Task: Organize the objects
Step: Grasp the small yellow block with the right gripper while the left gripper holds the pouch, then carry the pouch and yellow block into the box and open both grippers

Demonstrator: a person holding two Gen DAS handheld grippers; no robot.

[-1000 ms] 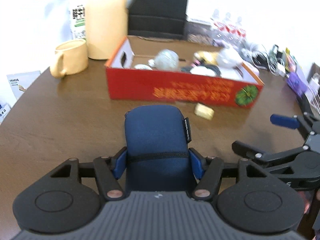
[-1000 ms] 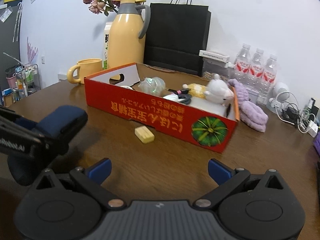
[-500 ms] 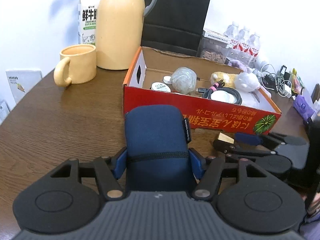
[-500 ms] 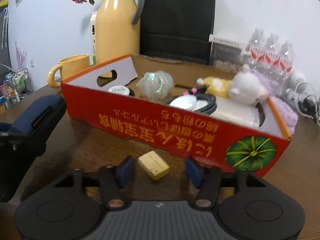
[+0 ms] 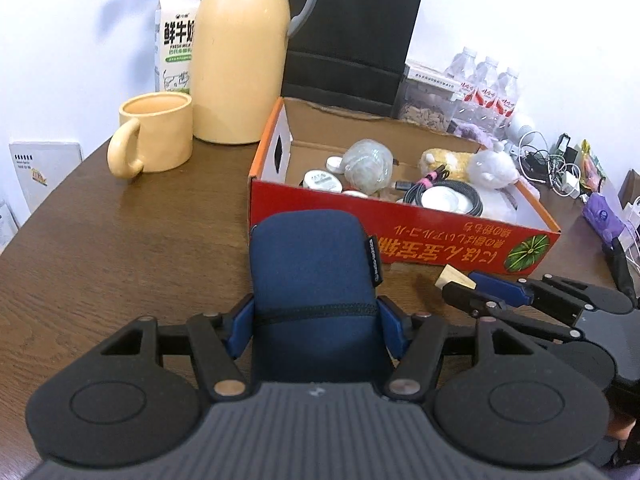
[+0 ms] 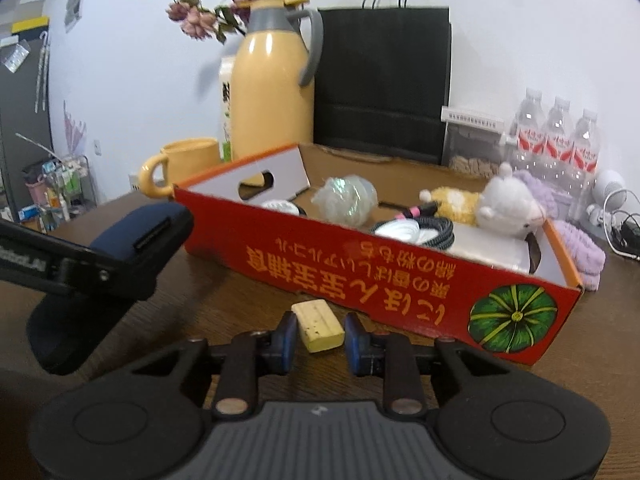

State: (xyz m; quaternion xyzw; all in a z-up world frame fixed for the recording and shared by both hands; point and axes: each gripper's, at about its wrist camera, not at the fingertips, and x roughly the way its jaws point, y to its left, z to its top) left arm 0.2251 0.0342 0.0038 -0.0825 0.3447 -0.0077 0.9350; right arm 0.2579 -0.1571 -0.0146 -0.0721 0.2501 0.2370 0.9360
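Observation:
My left gripper (image 5: 316, 328) is shut on a dark blue zip pouch (image 5: 314, 272) and holds it in front of the red cardboard box (image 5: 404, 240). The pouch also shows at the left of the right wrist view (image 6: 132, 248). My right gripper (image 6: 318, 340) has its blue pads on either side of a small yellow block (image 6: 318, 324) that lies on the table by the box's front wall (image 6: 360, 264); the pads look close to it or touching. The box holds a plush toy (image 6: 508, 204), a coiled cable (image 6: 424, 230), a clear wrapped ball (image 6: 344, 196) and small white lids.
A yellow mug (image 5: 154, 140), a yellow thermos jug (image 5: 240, 52) and a milk carton (image 5: 174, 44) stand at the back left. A black paper bag (image 6: 384, 80) and water bottles (image 6: 558, 140) stand behind the box. Cables and chargers (image 5: 556, 164) lie at the right.
My right gripper has moved in on the yellow block and its jaws have narrowed around it. My left gripper has carried the pouch closer to the box.

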